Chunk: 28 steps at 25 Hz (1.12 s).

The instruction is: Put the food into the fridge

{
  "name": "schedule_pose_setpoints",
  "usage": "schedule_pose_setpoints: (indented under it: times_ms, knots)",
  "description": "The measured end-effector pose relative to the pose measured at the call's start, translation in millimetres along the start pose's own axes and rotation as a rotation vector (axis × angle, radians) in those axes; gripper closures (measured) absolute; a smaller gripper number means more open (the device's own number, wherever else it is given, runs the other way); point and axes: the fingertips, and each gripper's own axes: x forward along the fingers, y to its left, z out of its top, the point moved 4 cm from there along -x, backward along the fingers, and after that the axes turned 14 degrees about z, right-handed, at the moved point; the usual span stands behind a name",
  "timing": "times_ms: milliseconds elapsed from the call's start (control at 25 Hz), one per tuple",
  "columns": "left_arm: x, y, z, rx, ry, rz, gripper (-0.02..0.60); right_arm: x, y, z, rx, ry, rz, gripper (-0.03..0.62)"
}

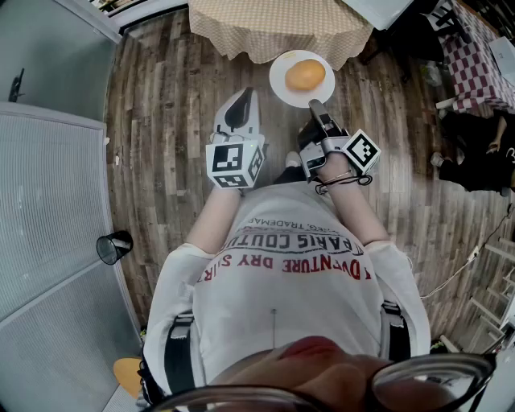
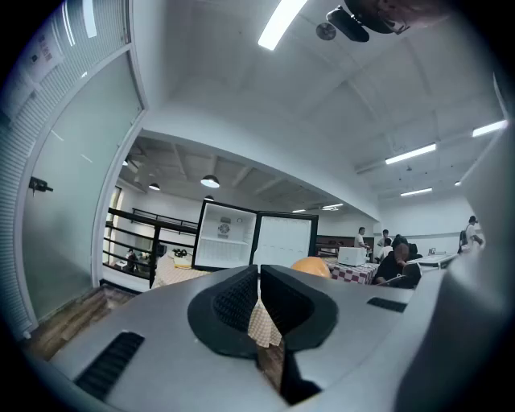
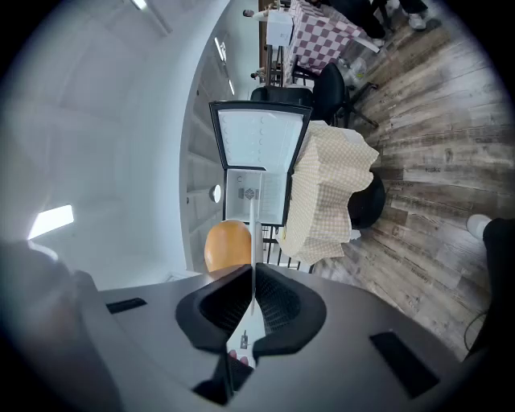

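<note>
Right tool (image 1: pixel 316 105) is clamped shut on the rim of a white plate (image 1: pixel 280 80). In the right gripper view (image 3: pixel 252 302) you can see the thin plate edge (image 3: pixel 253 233) pinched right between the pads. On the plate sits the food, a round orange thing (image 1: pixel 305 75) (bun or fruit, honestly can't tell), roughly in the middle. The plate is held out in the air above the wooden floor (image 1: pixel 169 105), just short of the cloth's edge, not resting on anything.

Left tool (image 1: pixel 240 109) is beside it and a bit lower, touching nothing. In its own view the jaws (image 2: pixel 259 282) are closed together with nothing in them.

Further out, straight ahead of the person, is a surface (image 1: pixel 265 24) draped in a beige checked cloth. Past it stands the fridge (image 3: pixel 256 169), door swung wide open and white inside, so the food is well short of it. The left gripper view shows the same fridge (image 2: pixel 227 233) too.

Room-wise, there's a frosted glass partition (image 1: pixel 48 201) on the left with a small black bin (image 1: pixel 114 246) at its foot. A red-checked table (image 1: pixel 475 60) is off to the right, with people sitting near it.
</note>
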Motion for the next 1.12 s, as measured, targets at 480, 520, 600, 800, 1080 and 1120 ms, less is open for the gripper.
schedule_pose_setpoints:
  times_ms: [480, 520, 600, 800, 1080, 1120]
  knots:
    - [11.3, 0.4, -12.7, -0.004, 0.017, 0.01, 0.554, 9.3, -9.4, 7.6, 0.034, -0.006, 0.024, 0.563]
    - [11.8, 0.3, -13.4, -0.005, 0.017, 0.011, 0.554, 9.0, -11.1, 8.4, 0.036, -0.006, 0.02, 0.563]
    - [15.5, 0.1, -14.9, -0.005, 0.015, 0.014, 0.554, 10.0, -16.1, 11.6, 0.038, -0.005, 0.014, 0.563]
    - [46.9, -1.4, -17.1, -0.001, 0.021, 0.028, 0.554, 31.3, -30.0, 31.8, 0.052, -0.004, 0.008, 0.563]
    - [113.7, -14.8, -7.2, -0.006, 0.023, 0.055, 0.554, 82.1, -41.1, 84.1, 0.054, 0.017, 0.006, 0.563]
    - [122.9, -17.5, -5.1, -0.007, 0.018, 0.058, 0.554, 89.2, -41.5, 92.1, 0.053, 0.02, 0.008, 0.563]
